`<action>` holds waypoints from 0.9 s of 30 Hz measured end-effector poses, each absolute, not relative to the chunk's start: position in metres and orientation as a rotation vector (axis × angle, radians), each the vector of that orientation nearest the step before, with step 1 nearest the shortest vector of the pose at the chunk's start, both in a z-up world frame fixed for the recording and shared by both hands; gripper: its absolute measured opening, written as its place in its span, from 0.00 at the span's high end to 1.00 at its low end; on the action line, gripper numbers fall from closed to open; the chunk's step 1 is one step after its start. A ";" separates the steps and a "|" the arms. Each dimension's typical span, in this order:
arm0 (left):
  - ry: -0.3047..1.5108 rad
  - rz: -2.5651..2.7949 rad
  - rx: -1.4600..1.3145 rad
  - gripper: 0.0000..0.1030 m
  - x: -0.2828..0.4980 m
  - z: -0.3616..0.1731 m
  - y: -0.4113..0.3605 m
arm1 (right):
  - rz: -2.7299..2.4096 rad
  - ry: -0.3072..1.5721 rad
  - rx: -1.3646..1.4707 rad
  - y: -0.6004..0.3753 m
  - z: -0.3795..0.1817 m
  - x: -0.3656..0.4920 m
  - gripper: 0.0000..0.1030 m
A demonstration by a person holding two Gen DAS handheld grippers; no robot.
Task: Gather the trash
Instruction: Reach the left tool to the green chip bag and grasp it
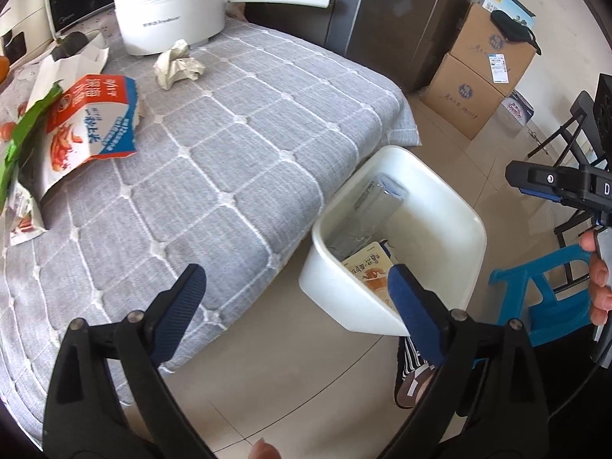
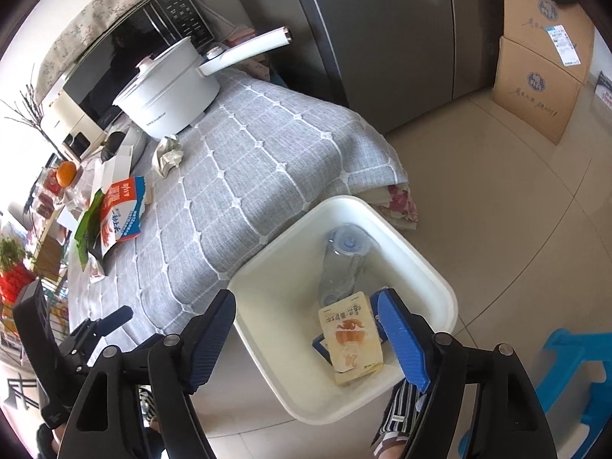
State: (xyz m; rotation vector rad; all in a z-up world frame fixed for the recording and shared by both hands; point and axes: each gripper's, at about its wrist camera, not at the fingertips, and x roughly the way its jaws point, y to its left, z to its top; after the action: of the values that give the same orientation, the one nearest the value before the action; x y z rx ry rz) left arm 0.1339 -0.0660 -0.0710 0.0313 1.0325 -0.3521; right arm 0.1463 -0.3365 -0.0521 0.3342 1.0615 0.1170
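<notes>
- My left claw (image 1: 294,298) hangs with its jaws spread wide and nothing between the blue pads; it sits over the table's edge and the near rim of the bin.
- My right claw (image 2: 306,329) is likewise gaping and empty, poised above the white bin (image 2: 417,244) on the floor tiles, just beside the table.
- Inside the bin lies a flat yellow snack packet (image 2: 350,338), its long axis running from the near wall toward the far one, printed face up (a dark blue item peeks out under its edge; I cannot tell what it is).
- Behind the packet a clear plastic bottle (image 2: 342,264) lies lengthwise along the same line, its blue cap end pointing at the far wall.
- On the grey checked tablecloth (image 1: 237,145), well apart from the bin, a torn red-white-and-blue carton (image 1: 91,122) lies flat beside a green wrapper (image 1: 23,141).
- Farther back, a crumpled wad of paper (image 1: 176,63) rests just in front of the white electric pot (image 1: 172,4), whose long handle points toward the grey refrigerator (image 1: 401,11).
</notes>
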 end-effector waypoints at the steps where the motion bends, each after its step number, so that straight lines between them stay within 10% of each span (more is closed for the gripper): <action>1: 1.027 -0.335 0.028 0.05 0.133 -0.070 -0.059 | 0.122 1.062 0.322 -0.330 -0.051 0.148 0.23; 27: 0.866 0.132 0.227 0.10 0.228 -0.059 0.117 | 0.310 1.076 0.070 -0.151 -0.038 0.227 0.19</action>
State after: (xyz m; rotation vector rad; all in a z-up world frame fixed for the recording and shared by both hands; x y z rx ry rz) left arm 0.2279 0.1168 -0.0589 0.2273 0.8658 0.1321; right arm 0.2273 -0.1507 -0.0380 0.0695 1.0761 0.3097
